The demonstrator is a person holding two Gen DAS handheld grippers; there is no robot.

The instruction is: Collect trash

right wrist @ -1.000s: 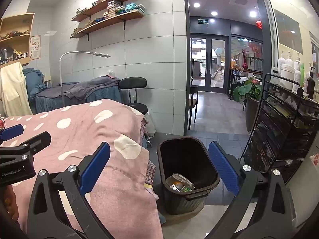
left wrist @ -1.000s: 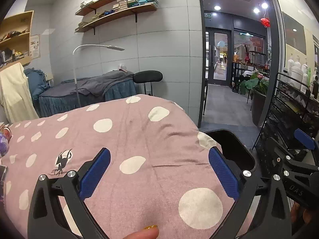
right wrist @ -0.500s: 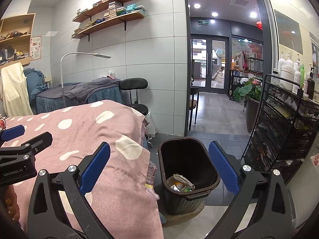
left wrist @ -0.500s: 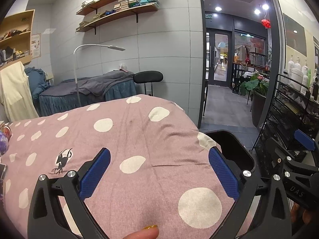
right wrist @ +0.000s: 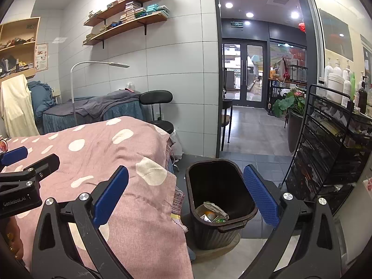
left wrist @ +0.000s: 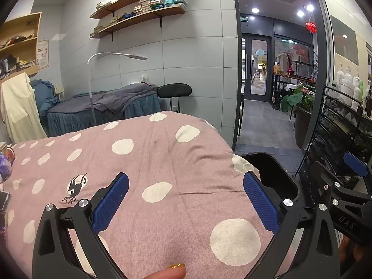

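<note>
Right wrist: ribbed black bin (right wrist: 218, 211) holds crumpled trash (right wrist: 212, 210).

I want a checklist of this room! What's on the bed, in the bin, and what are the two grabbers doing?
Surface: pink blanket with white polka dots covers the bed; bare between the fingers.
Job's things: black plastic trash bin on the floor beside the bed, crumpled wrappers at its bottom.
Clutter: colourful items at the blanket's left edge, too cut off to identify.
Grippers: left gripper open over the blanket, holding nothing; right gripper open near the bin, holding nothing.
Cables: nothing seen.
Surroundings: black wire rack, wall shelves, white floor lamp, potted plant.
</note>
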